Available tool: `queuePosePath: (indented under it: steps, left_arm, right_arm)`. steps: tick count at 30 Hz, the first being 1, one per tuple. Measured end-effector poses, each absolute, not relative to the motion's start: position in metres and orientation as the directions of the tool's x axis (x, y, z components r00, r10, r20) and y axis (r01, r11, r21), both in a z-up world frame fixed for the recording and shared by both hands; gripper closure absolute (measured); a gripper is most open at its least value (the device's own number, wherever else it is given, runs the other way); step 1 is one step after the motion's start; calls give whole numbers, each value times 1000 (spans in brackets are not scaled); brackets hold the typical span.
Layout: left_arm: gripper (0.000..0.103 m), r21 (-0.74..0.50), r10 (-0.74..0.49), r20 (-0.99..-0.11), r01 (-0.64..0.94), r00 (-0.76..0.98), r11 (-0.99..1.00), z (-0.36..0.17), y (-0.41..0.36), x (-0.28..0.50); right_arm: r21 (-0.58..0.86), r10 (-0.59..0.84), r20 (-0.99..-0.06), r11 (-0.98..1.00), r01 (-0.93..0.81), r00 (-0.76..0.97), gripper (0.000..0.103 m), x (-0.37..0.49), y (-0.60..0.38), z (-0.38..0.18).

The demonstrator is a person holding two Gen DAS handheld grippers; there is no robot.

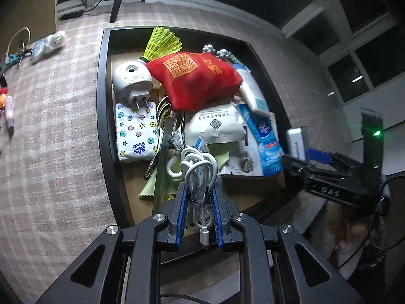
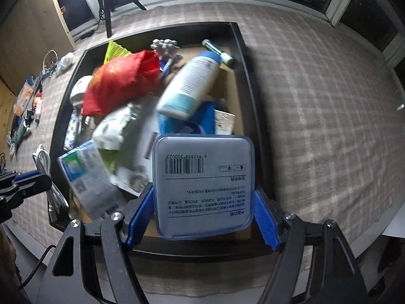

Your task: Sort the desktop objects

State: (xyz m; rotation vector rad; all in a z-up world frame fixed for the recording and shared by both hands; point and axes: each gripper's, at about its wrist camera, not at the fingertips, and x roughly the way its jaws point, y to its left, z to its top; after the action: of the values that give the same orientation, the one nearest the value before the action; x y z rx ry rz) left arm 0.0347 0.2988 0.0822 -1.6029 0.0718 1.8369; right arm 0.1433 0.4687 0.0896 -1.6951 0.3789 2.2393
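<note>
Left wrist view: at six o'clock, left gripper (image 1: 199, 217) clamped on a bundled white cable (image 1: 200, 177), blue pads pressing both flanks of the coil. Long axis of the bundle running straight along the fingers, loops toward twelve o'clock, plug end hanging back toward six. Just beyond, black tray (image 1: 102, 101) crowded with items: star-patterned tissue pack (image 1: 135, 134) at nine o'clock of the cable, red pouch (image 1: 195, 81) further out at twelve, yellow shuttlecock (image 1: 163, 43) at the far rim.

Right wrist view: right gripper (image 2: 203, 215) closed on a flat grey case (image 2: 203, 185), pads on its two side edges, label face up, near edge low between the fingers, far edge toward twelve o'clock. Beyond it, white bottle (image 2: 189, 86) lying tilted, cap end toward one o'clock.

Likely step: carrying both pieces over the tray for release. Best done by lowering first, picking bare floor near the front edge, easing the grip only once low, keeping the cable's loops clear of the pile, laying the case flat.
</note>
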Motion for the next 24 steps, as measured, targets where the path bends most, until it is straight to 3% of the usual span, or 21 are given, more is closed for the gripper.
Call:
queuePosePath:
  steps: [2, 4, 8, 16, 24]
  left_arm:
    - [66, -346, 423, -905, -509, -40, -788, 84, 300, 36]
    - [62, -321, 414, -907, -508, -77, -799, 88, 297, 39]
    - [62, -248, 377, -912, -513, -161, -822, 104, 294, 48]
    - [61, -215, 359, -903, -475, -236, -853, 120, 280, 54]
    - [50, -202, 356, -890, -452, -286, -869, 128, 253, 49]
  right_arm:
    - [22, 88, -963, -918, -396, -257, 31, 145, 474, 90]
    - [21, 88, -963, -918, -397, -256, 31, 147, 475, 90]
    - [42, 74, -957, -921, -386, -280, 30, 150, 473, 92]
    - [88, 46, -933, -933, -348, -358, 30, 147, 460, 109]
    - [81, 44, -914, -955, -287, -404, 30, 135, 418, 121]
